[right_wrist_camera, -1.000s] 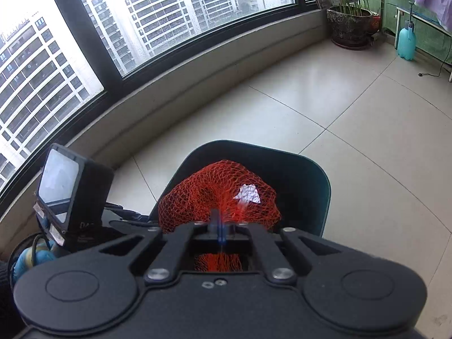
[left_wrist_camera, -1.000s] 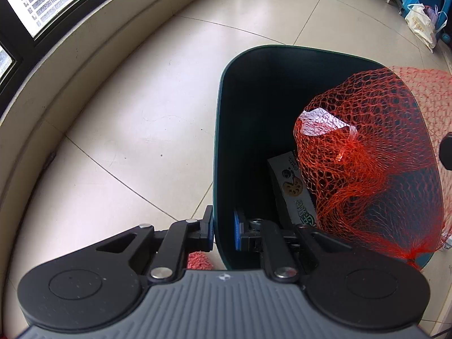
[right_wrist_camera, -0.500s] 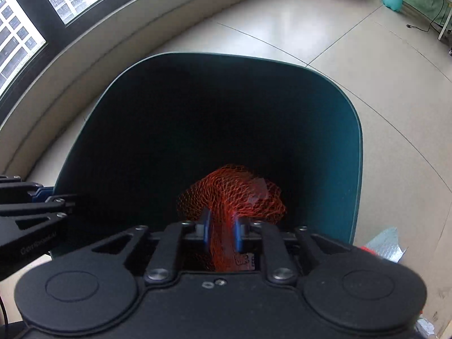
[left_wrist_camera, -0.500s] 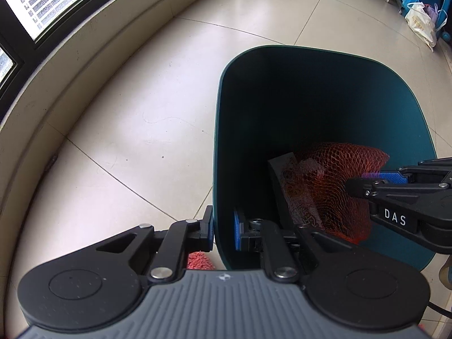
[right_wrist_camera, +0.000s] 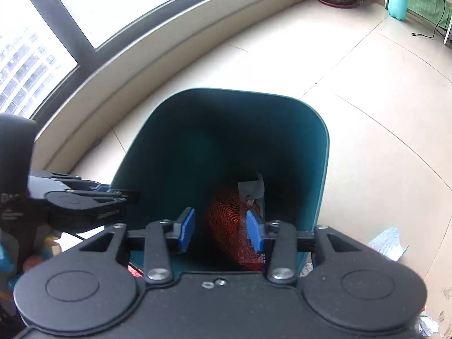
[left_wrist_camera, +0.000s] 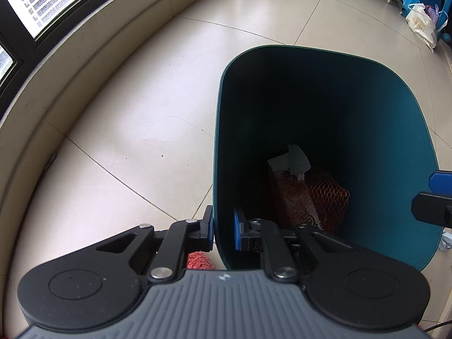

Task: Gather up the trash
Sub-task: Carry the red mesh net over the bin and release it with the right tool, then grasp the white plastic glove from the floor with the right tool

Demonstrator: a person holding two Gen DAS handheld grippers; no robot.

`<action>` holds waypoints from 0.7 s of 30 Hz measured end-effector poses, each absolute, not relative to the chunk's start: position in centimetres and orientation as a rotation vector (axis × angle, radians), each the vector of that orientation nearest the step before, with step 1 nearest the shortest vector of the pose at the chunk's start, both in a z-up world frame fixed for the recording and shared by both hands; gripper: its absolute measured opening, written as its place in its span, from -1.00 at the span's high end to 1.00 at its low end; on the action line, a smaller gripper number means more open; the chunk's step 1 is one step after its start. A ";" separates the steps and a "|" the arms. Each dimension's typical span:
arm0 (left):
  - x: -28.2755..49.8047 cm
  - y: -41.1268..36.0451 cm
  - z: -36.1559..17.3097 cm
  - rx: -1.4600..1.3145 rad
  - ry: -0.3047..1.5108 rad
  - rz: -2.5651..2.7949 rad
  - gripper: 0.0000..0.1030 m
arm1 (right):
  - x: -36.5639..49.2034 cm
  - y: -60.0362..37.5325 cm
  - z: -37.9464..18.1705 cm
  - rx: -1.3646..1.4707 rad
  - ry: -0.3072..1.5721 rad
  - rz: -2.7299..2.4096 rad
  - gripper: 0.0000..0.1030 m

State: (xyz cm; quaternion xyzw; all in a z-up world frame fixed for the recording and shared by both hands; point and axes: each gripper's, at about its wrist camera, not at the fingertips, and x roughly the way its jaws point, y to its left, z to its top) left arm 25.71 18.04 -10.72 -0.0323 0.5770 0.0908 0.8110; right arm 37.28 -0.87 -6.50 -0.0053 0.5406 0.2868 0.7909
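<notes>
Left tongs [left_wrist_camera: 223, 230]: pinching bin [left_wrist_camera: 395, 130] wall.
Right tongs [right_wrist_camera: 220, 230]: spread, empty.
Red net bag [right_wrist_camera: 226, 220]: inside bin, apparently released.
Next: fetch floor litter [right_wrist_camera: 387, 243], lower right.

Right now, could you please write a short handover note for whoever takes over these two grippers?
Left gripper: shut on the bin wall, one finger outside, one inside.
Right gripper: open, empty, above the bin opening.
Red net bag: inside the bin, lying on a carton.
Done: net bag binned.
Left: a red scrap on the floor beside the bin and crumpled foil on the floor at its other side appear uncollected.
</notes>
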 end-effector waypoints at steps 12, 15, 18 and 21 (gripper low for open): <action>25.8 17.8 -10.7 -0.057 1.233 0.200 0.75 | 33.0 -10.0 -5.0 0.007 1.118 0.530 -0.14; 25.8 17.8 -10.7 -0.056 1.232 0.201 0.75 | 32.7 -11.1 -8.1 0.015 1.166 0.496 -0.22; 25.8 17.8 -10.7 -0.052 1.233 0.205 0.75 | 32.7 -11.1 -12.5 -0.035 1.203 0.468 -0.23; 25.8 17.7 -10.8 -0.049 1.233 0.208 0.75 | 33.2 -10.4 -17.4 -0.099 1.238 0.448 -0.23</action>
